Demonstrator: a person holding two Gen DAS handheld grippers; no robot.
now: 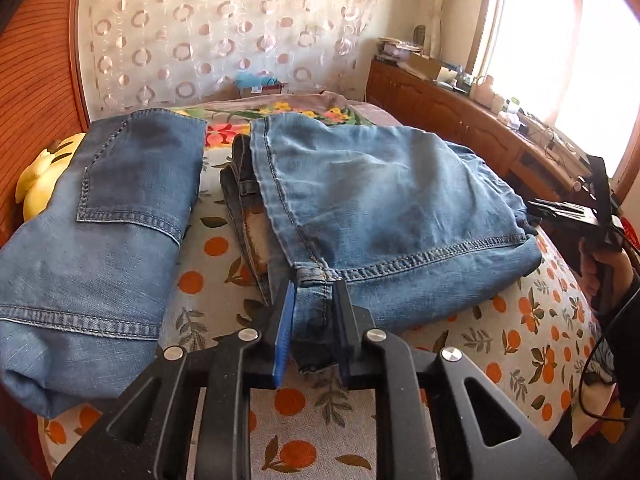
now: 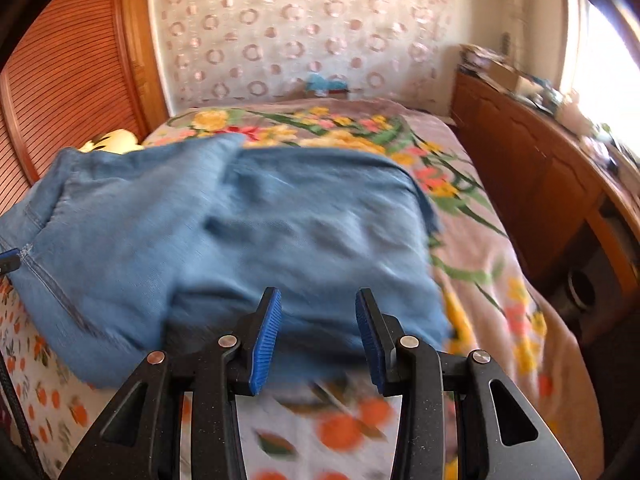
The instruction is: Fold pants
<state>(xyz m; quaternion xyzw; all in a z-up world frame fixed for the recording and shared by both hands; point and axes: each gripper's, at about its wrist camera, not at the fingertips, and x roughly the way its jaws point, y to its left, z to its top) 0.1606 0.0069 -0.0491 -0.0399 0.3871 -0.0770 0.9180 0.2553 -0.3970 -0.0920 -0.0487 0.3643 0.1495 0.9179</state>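
Denim, mid-blue, heaped on the orange-print bedsheet (image 1: 532, 320): the jeans (image 1: 380, 200), partly folded. Left gripper (image 1: 314, 308) clamped on the jeans' near hem seam, fabric pinched between the blue pads. Right gripper (image 2: 316, 340) at the near edge of the jeans, jaws apart, pads clear of the cloth, blurred. Long axis of the jeans apparently running away from the left gripper toward the patterned curtain (image 1: 224, 32), though bunching makes this unsure. Left hand already on the cloth, so nearer; right gripper just short of its edge, a likely second grip point before lifting. Second folded pair (image 1: 104, 216) left of the jeans. No brand, label or readable writing visible.
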